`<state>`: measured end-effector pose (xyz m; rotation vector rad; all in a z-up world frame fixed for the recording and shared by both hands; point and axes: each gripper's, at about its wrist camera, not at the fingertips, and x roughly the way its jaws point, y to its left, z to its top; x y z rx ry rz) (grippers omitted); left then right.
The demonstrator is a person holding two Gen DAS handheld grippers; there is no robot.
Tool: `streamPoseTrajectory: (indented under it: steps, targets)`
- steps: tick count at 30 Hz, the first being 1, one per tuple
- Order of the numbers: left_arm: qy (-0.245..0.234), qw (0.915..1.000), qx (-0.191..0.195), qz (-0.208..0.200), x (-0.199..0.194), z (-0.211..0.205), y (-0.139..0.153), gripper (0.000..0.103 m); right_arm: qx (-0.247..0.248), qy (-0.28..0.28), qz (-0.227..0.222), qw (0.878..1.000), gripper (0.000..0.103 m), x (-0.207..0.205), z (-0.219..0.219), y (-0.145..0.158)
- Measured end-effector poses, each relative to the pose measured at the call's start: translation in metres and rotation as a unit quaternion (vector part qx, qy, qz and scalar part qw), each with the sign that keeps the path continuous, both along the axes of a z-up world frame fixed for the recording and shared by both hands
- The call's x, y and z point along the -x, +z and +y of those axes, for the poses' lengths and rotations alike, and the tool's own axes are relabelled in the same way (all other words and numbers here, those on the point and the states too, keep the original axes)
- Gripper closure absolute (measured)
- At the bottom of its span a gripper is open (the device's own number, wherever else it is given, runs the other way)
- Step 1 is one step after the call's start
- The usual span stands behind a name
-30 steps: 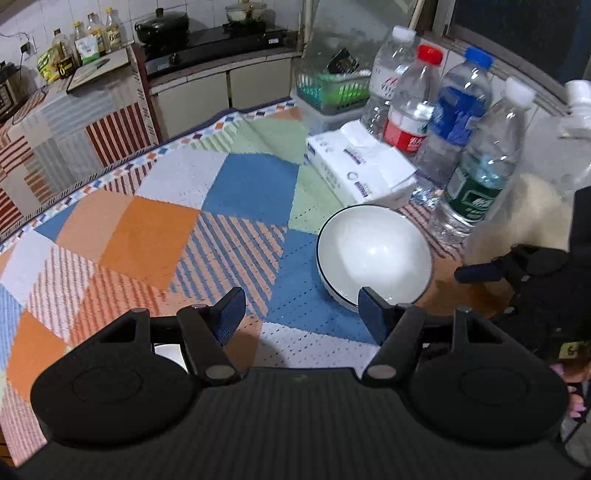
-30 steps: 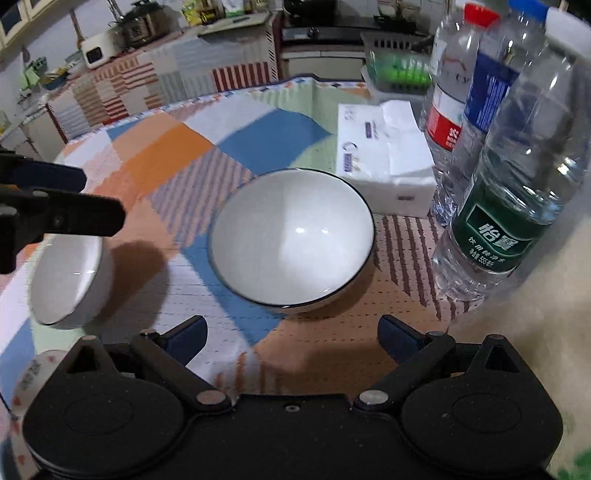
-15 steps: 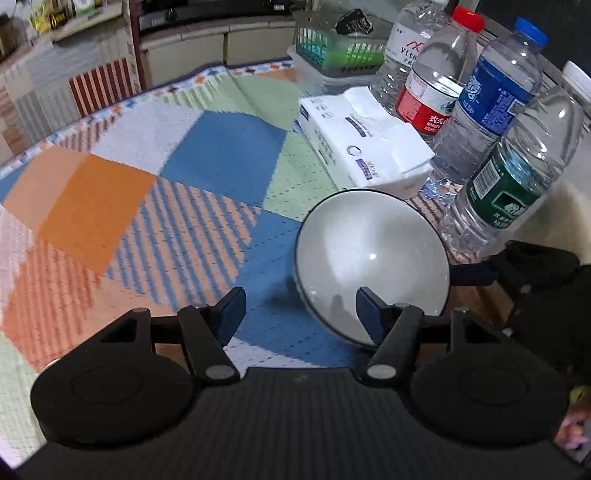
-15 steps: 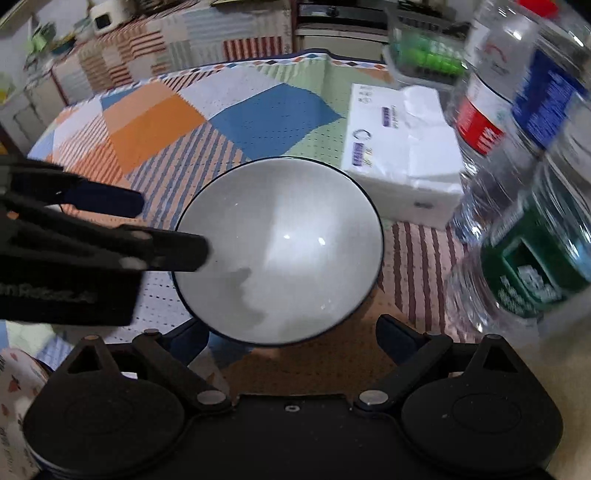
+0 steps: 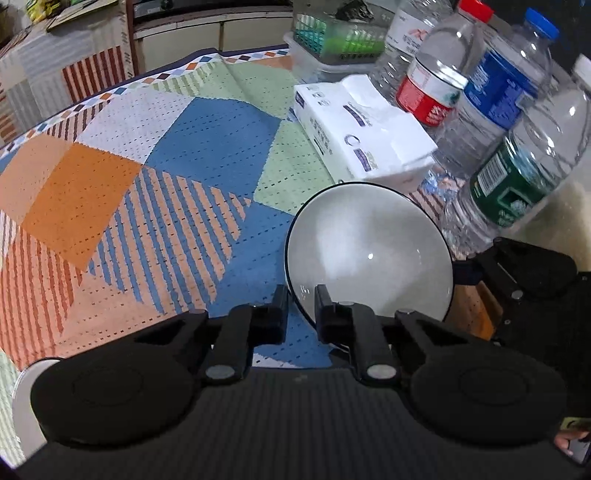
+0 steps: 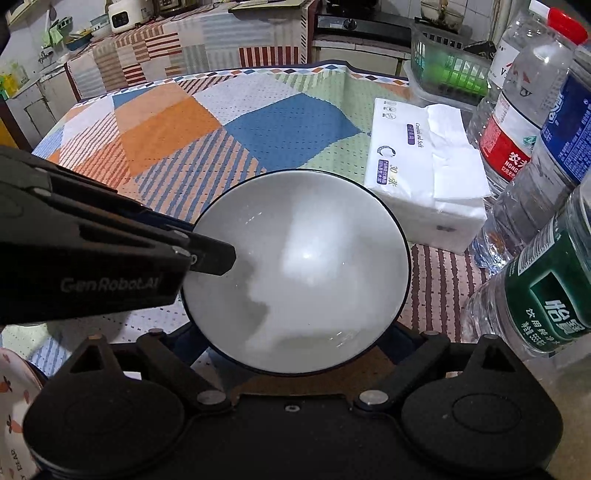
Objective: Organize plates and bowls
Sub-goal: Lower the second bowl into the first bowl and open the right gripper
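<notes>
tablecloth bears bowl, rim between left jaws.

Matte black tongs, ribbed base, silver pivot screws, seemingly "GenRobot.AI" lettering

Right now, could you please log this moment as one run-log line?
left tongs: just closed, shut on white bowl rim | right tongs: open, straddling bowl's near edge | bowl: on tablecloth beside tissue pack

I look past a table draped in a patchwork cloth of orange, blue and green. Behind it runs a counter under a similar striped covering, pale cabinet doors below, and white tiled wall beyond.
</notes>
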<state>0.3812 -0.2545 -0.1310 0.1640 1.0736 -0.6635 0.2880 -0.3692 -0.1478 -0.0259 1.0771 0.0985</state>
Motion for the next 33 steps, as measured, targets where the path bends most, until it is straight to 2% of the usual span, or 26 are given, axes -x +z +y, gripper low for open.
streamPoseTrajectory:
  steps: [3, 9, 26, 33]
  targets:
    - [-0.013, 0.9999, -0.008, -0.006, 0.005, 0.002, 0.002, 0.09, 0.0, -0.004, -0.007, 1.0, 0.006, 0.007, 0.003, -0.001]
    - [-0.005, 0.9999, 0.003, -0.008, 0.013, 0.019, 0.015, 0.09, -0.001, 0.002, -0.025, 1.0, 0.007, 0.018, 0.014, 0.008]
    - [0.011, 0.9964, 0.034, -0.077, 0.061, 0.093, 0.101, 0.089, 0.005, 0.016, -0.132, 0.991, 0.007, 0.073, 0.074, 0.088]
    - [0.029, 0.9956, 0.037, -0.081, 0.075, 0.134, 0.122, 0.089, 0.007, 0.041, -0.156, 0.987, 0.007, 0.09, 0.108, 0.111]
